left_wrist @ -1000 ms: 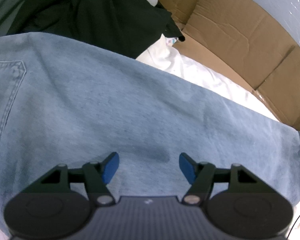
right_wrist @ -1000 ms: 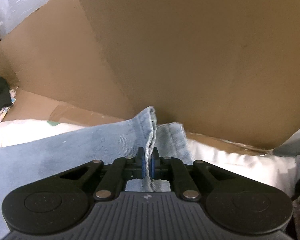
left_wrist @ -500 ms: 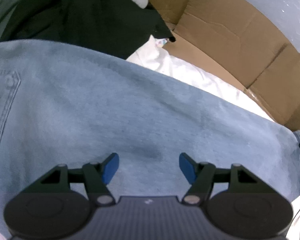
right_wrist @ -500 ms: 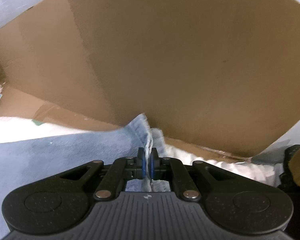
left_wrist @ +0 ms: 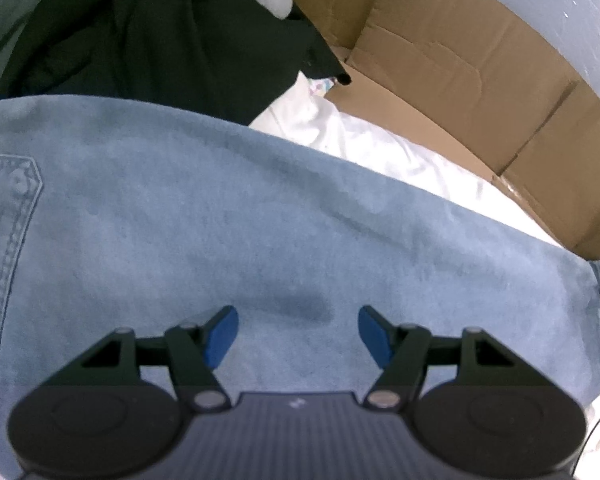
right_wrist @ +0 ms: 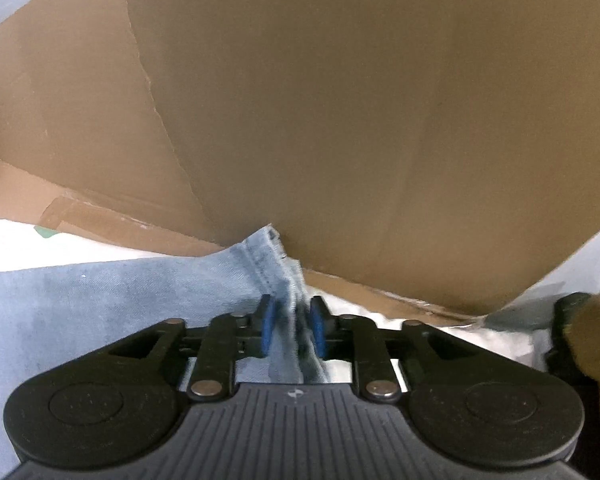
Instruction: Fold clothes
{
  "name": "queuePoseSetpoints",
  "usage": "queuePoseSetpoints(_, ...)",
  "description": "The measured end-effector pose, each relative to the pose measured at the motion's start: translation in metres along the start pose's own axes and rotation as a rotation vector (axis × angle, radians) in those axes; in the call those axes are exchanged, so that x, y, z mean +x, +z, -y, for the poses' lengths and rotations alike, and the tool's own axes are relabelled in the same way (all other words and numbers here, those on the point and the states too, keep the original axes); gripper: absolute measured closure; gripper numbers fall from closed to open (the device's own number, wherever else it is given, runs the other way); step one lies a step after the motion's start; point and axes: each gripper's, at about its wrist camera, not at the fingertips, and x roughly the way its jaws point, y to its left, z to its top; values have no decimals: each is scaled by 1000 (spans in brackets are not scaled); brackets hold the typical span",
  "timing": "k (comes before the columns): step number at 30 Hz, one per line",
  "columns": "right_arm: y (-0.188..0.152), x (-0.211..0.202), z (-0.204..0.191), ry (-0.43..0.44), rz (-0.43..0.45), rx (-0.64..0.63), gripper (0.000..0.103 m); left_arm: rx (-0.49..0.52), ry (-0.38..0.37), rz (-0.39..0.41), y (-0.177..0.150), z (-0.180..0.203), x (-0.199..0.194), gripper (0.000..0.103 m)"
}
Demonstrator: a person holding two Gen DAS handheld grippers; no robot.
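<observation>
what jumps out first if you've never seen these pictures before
A big spread of light blue jeans fills the lower half of the left wrist view, with the open left hand-held gripper over it. In the right wrist view the right hand-held gripper has its fingers apart around the jeans' hem, right against a tall brown cardboard wall. A dark garment lies heaped beyond the jeans.

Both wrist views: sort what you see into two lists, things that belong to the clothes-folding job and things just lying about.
Part of the job:
- light blue denim jeans
- left gripper, open above the denim
- right gripper, fingers parted around the jeans' hem

Lying about:
- black crumpled garment
- brown cardboard box walls
- white sheet under the jeans
</observation>
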Motion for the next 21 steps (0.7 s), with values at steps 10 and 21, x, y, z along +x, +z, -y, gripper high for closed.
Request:
queuePoseSetpoints(10, -29, -62, 43, 47, 64, 120, 68, 49, -11, -14, -13, 4, -12, 34)
queuePoseSetpoints(21, -70, -85, 40, 49, 47, 245, 68, 78, -49, -66, -54, 6, -43, 34)
